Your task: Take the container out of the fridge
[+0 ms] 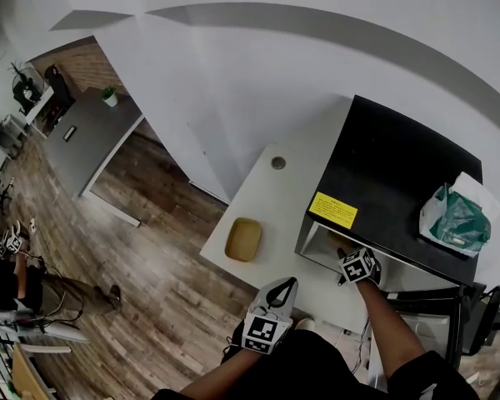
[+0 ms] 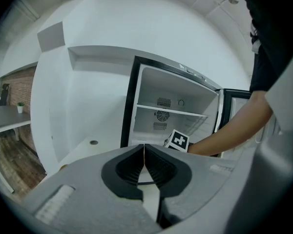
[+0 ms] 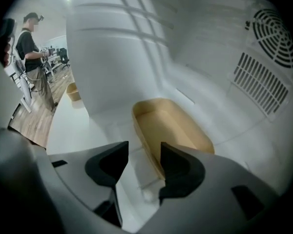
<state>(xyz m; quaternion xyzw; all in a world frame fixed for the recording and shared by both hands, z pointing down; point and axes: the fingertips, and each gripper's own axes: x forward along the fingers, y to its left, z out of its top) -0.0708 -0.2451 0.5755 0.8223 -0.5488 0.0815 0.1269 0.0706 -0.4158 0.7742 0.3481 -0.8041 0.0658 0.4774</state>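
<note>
A shallow tan container (image 3: 172,128) lies on the white floor inside the fridge (image 1: 400,182). My right gripper (image 3: 144,150) is reached into the fridge and stands open, its jaws on either side of the container's near left rim without closing on it. In the head view, the right gripper (image 1: 358,265) is at the fridge's open front. My left gripper (image 2: 144,147) is shut with nothing in it and hangs back near my body, pointing at the open fridge (image 2: 176,111). The left gripper (image 1: 271,311) sits over the table's near edge.
A second tan container (image 1: 242,239) sits on the white table (image 1: 258,190) left of the fridge. A green and white bag (image 1: 454,215) lies on the fridge top. The fridge door (image 2: 237,111) hangs open at right. A person (image 3: 33,57) stands across the room.
</note>
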